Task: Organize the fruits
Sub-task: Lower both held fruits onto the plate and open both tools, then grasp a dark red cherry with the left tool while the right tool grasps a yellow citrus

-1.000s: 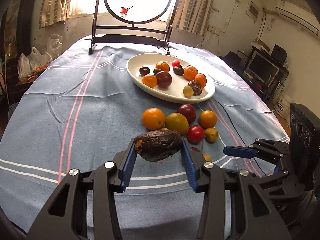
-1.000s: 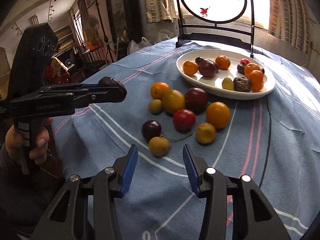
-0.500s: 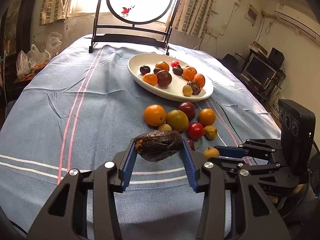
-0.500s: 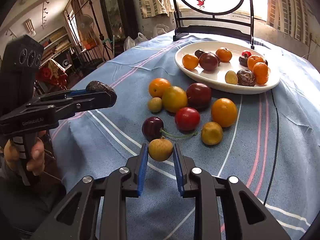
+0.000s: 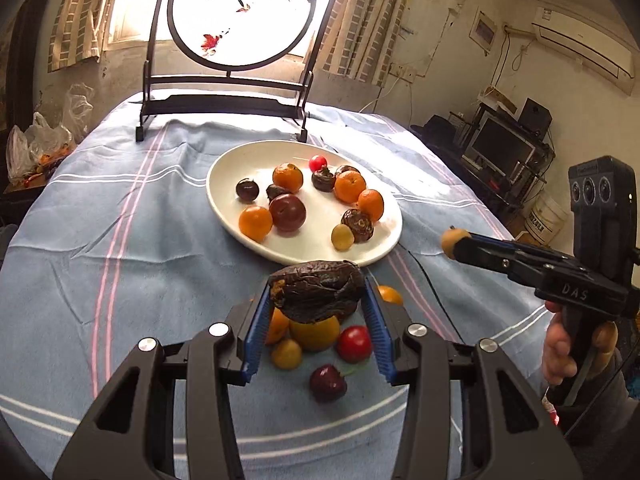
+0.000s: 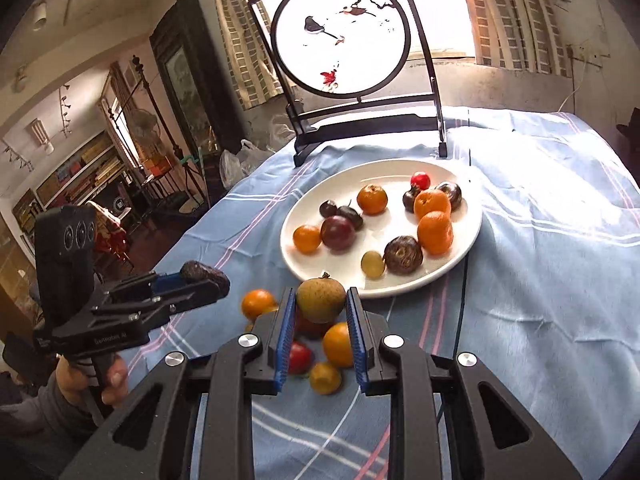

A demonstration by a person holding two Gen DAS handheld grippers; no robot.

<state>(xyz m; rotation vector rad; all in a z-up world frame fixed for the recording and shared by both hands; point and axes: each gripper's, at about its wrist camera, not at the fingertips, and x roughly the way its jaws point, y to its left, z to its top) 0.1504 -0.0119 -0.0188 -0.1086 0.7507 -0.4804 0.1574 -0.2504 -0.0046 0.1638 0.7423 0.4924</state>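
My left gripper [image 5: 318,300] is shut on a dark wrinkled fruit [image 5: 318,292], held above the loose fruit near the plate's front rim. My right gripper [image 6: 321,304] is shut on a small tan round fruit [image 6: 320,298], lifted off the cloth; the left wrist view shows it as a tan fruit [image 5: 454,240] at the tips of the right gripper [image 5: 458,242], to the right of the plate. The white oval plate [image 5: 240,160] holds several oranges, dark plums, a red cherry tomato and a yellow fruit. On the blue cloth lie loose fruit: a red tomato [image 5: 354,343], a dark cherry [image 5: 328,383], a yellow fruit [image 5: 286,354].
A round painted screen on a black stand [image 5: 224,100] stands behind the plate. The table carries a blue striped cloth [image 5: 120,260]. A black cable [image 5: 430,280] runs across the cloth right of the plate. A person's hand [image 5: 560,352] grips the right tool. Shelves and a monitor stand beyond the table's right edge.
My right gripper closed on the tan fruit and lifted it off the cloth toward the plate. My left gripper carried the wrinkled fruit forward, closer to the plate.
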